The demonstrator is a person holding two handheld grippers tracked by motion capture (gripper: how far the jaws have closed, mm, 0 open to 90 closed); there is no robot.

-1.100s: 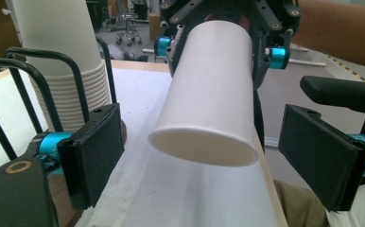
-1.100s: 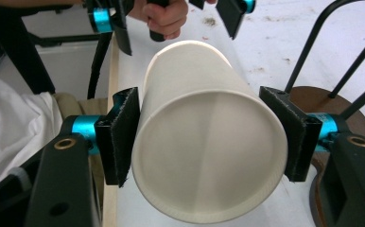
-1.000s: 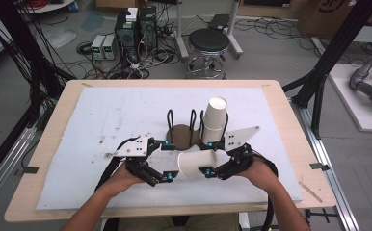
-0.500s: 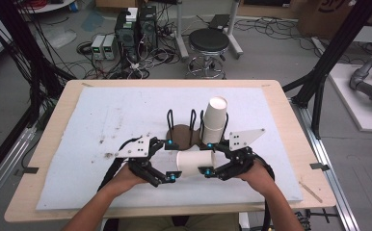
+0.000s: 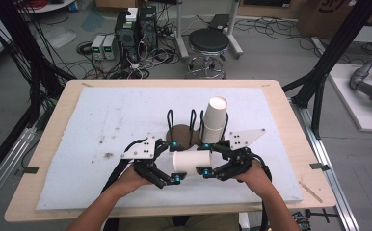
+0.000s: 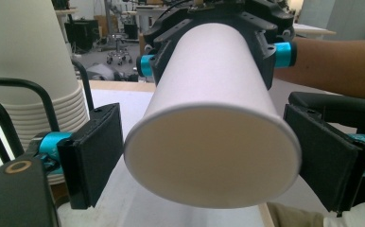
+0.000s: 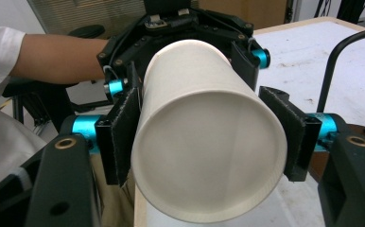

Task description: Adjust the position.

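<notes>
White cup point(image 5: 192, 161) — sideways between both hand-held grippers

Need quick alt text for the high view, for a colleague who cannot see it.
A white paper cup lies sideways between the left gripper and right gripper, one at each end, above a white mat. Just behind stands a wire rack holding a tall stack of cups.

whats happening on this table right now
A person holds a gripper in each hand, and both meet at one white paper cup lying sideways between them. The left gripper has its jaws apart around one end, not touching. The right gripper pinches the other end. Behind them, a stack of cups stands in a black wire rack on the white mat.
</notes>
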